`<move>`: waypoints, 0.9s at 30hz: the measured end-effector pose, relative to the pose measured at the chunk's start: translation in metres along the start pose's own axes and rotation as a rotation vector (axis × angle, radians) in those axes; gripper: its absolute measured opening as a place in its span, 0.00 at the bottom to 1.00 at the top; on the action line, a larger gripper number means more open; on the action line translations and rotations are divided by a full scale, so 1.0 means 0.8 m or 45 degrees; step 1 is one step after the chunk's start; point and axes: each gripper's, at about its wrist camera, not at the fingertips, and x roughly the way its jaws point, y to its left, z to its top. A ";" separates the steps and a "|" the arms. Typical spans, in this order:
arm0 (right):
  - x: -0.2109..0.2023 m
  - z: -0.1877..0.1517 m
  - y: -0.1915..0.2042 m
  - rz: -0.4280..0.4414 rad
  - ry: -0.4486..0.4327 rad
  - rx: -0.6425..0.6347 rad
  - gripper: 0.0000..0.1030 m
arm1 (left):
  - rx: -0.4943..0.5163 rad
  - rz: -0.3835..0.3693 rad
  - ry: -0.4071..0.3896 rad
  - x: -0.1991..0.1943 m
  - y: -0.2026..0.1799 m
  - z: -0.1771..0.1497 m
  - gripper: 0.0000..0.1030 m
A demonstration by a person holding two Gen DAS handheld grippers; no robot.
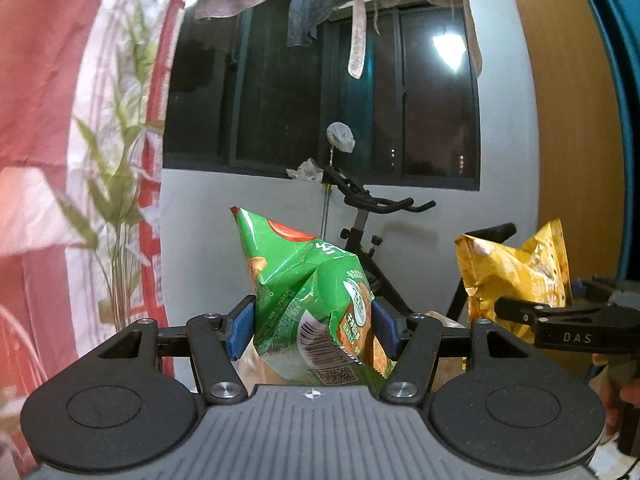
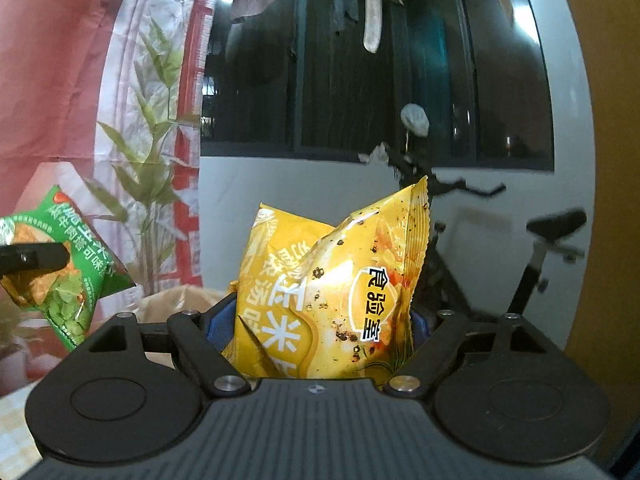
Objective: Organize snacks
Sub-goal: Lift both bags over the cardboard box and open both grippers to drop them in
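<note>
The left tool [image 1: 314,326] is clamping its blue pads on a green snack bag [image 1: 308,292], which is sticking up toward twelve o'clock between the jaws. The right tool [image 2: 320,328] is gripping a yellow snack bag [image 2: 336,296] likewise, standing at three o'clock of the left wrist view, before an exercise bike [image 2: 532,256].
</note>
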 end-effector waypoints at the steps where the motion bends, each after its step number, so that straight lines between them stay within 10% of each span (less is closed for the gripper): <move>1: 0.011 0.002 -0.001 -0.003 -0.004 -0.022 0.79 | 0.016 0.009 0.004 0.010 -0.001 0.002 0.62; 20: 0.135 -0.033 -0.010 0.071 0.334 -0.041 0.81 | 0.031 0.067 0.259 0.129 0.006 -0.024 0.66; 27: 0.136 -0.034 -0.011 0.093 0.379 -0.025 0.87 | 0.015 0.067 0.256 0.129 0.016 -0.017 0.84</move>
